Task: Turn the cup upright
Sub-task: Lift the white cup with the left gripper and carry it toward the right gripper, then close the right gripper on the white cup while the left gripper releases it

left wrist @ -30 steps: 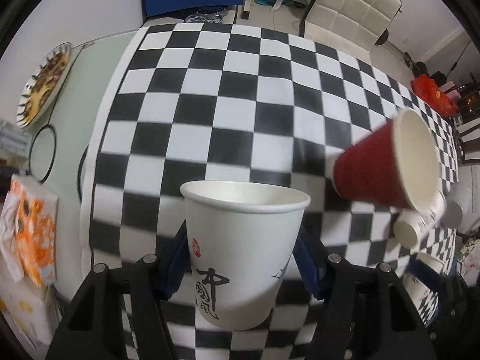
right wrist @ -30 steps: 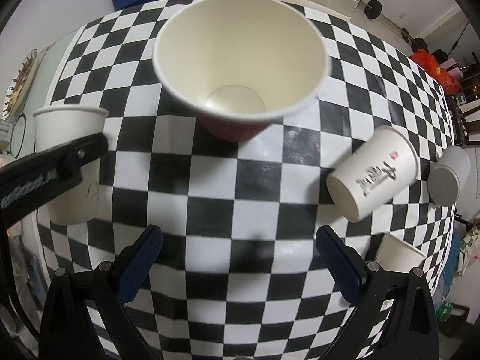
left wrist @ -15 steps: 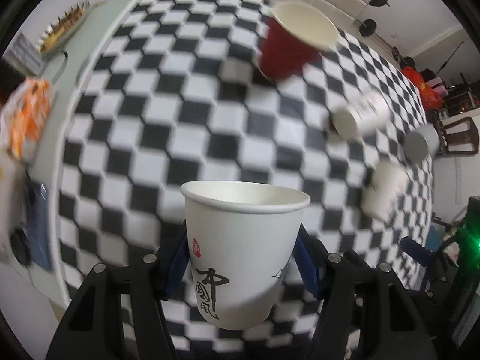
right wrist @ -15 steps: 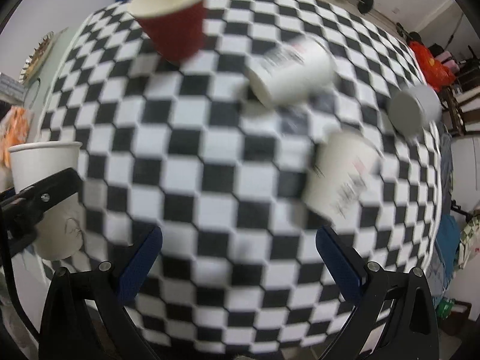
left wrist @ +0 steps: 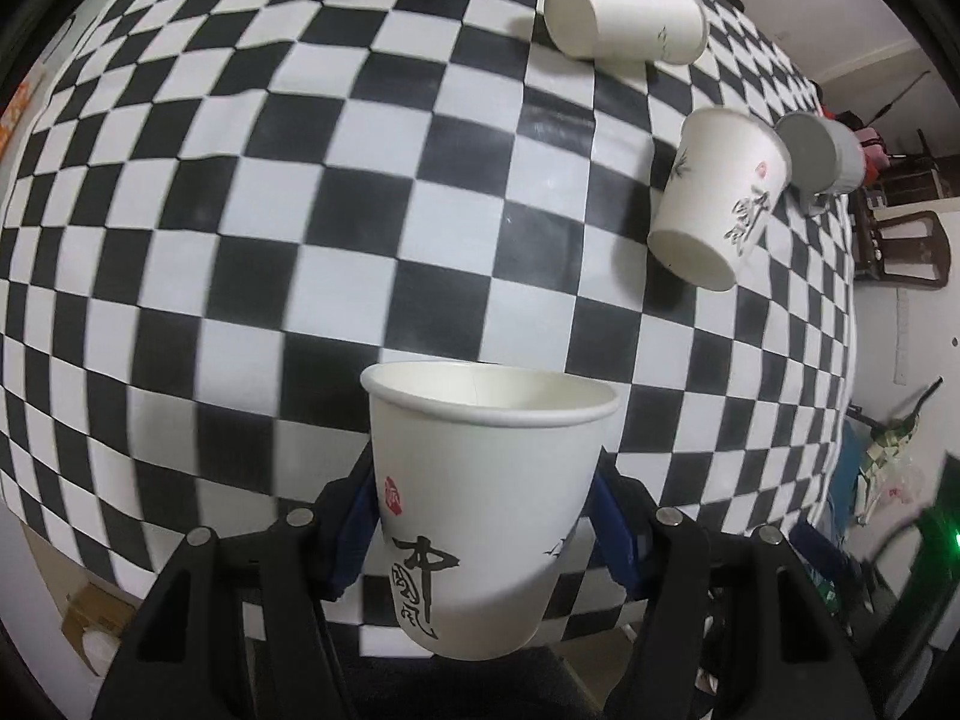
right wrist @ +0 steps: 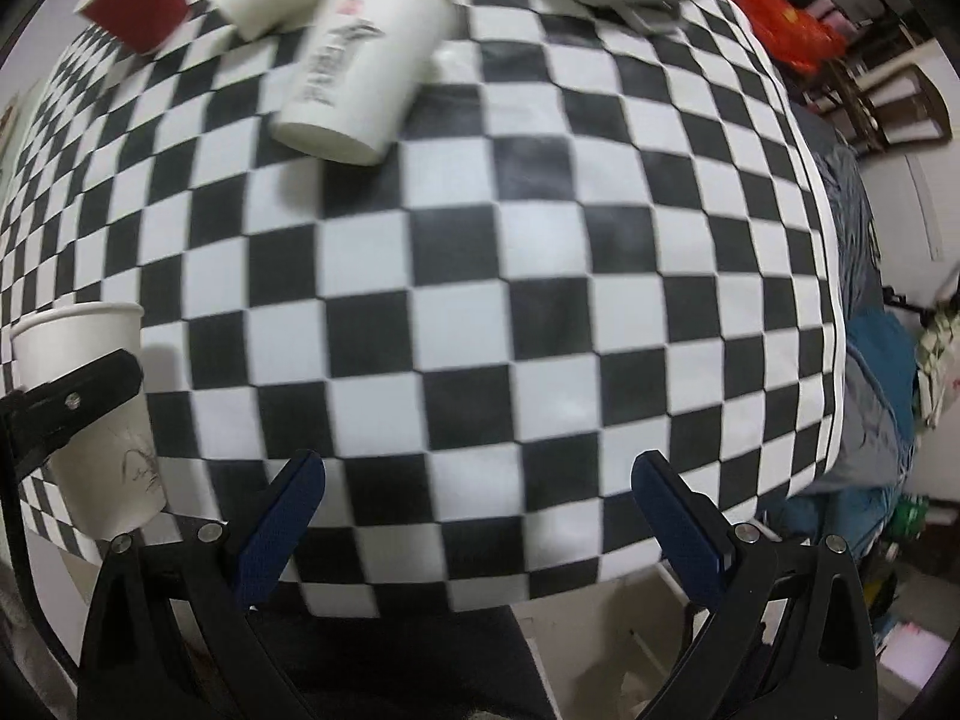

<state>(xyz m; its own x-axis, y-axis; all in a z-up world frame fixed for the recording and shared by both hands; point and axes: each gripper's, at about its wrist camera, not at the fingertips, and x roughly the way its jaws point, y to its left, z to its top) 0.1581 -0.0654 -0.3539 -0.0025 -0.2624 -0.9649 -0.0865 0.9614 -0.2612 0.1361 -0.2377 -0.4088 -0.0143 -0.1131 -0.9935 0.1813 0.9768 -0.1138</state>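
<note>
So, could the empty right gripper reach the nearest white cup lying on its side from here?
Probably yes: the right gripper is open and empty, and only bare checkered cloth lies between it and the tipped white cup.

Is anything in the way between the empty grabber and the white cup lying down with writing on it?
Nothing visible is. The right gripper is open with only bare checkered tablecloth ahead, up to the lying white cup. The left gripper holds another cup off to the side.

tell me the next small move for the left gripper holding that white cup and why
Probably lower the white cup onto the checkered table and open. The left gripper already holds it mouth up near the table's front edge. The right gripper is open and holds nothing.
</note>
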